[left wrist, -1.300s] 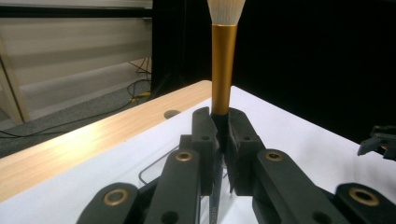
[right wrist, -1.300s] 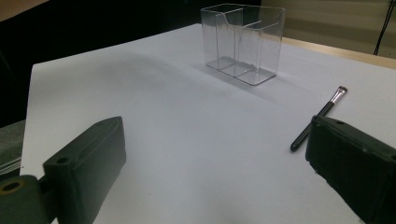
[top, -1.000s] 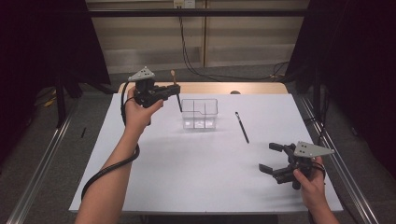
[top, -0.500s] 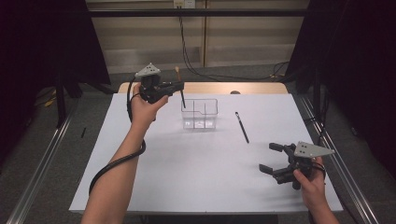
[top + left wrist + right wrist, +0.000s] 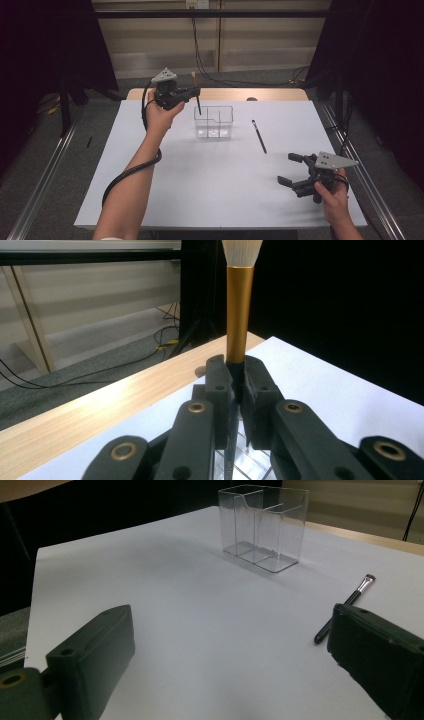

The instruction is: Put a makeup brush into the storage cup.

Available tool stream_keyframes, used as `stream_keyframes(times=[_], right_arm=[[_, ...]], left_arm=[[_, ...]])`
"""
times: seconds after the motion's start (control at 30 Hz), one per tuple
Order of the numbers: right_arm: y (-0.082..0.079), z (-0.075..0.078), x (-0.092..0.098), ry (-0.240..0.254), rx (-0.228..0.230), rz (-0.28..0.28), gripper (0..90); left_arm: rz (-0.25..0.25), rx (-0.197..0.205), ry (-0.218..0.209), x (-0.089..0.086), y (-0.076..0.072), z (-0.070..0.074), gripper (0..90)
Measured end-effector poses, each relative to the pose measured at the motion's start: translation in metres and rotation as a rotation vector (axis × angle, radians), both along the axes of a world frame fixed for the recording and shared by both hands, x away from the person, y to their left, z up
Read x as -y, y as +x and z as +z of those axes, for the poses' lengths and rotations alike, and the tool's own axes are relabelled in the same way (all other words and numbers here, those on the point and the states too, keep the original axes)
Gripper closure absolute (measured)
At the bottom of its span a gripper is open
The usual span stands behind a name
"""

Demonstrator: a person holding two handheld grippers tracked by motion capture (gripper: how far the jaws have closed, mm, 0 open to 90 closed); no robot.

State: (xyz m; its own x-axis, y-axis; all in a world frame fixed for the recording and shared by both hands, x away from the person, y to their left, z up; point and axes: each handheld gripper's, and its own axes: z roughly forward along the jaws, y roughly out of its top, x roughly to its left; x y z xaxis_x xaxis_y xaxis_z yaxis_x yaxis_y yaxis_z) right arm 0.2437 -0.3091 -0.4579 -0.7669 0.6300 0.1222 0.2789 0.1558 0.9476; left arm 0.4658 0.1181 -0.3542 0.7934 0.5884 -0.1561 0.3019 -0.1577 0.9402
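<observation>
While the left gripper (image 5: 192,92) pinches a gold-ferruled makeup brush (image 5: 238,315) upright, bristles up, its handle tip hangs just above the left rear compartment of the clear acrylic organizer (image 5: 214,121). Lowered off-line, that tip would likely strike the organizer's rim or divider and push the light box across the white table (image 5: 200,190); released too high, the brush could tip out. A second, slimmer brush (image 5: 259,136) lies right of the organizer, near it. Well in front and to the right of the organizer, the right gripper (image 5: 292,170) rests with jaws spread, empty.
</observation>
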Motion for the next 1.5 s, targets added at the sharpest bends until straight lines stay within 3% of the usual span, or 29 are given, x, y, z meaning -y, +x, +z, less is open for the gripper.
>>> stream_keyframes(times=[0.73,0.93,1.5], right_arm=[[0.000,0.000,-0.001,-0.007,0.003,0.003,4.5],[0.000,0.000,0.000,-0.008,0.002,0.005,4.5],[0.000,0.000,-0.001,-0.007,0.003,0.005,4.5]], left_arm=[[0.014,-0.004,0.019,0.006,0.003,-0.016,83.2],[0.008,-0.017,0.042,0.008,0.003,-0.020,83.2],[0.006,-0.045,0.039,0.008,0.000,-0.034,83.1]])
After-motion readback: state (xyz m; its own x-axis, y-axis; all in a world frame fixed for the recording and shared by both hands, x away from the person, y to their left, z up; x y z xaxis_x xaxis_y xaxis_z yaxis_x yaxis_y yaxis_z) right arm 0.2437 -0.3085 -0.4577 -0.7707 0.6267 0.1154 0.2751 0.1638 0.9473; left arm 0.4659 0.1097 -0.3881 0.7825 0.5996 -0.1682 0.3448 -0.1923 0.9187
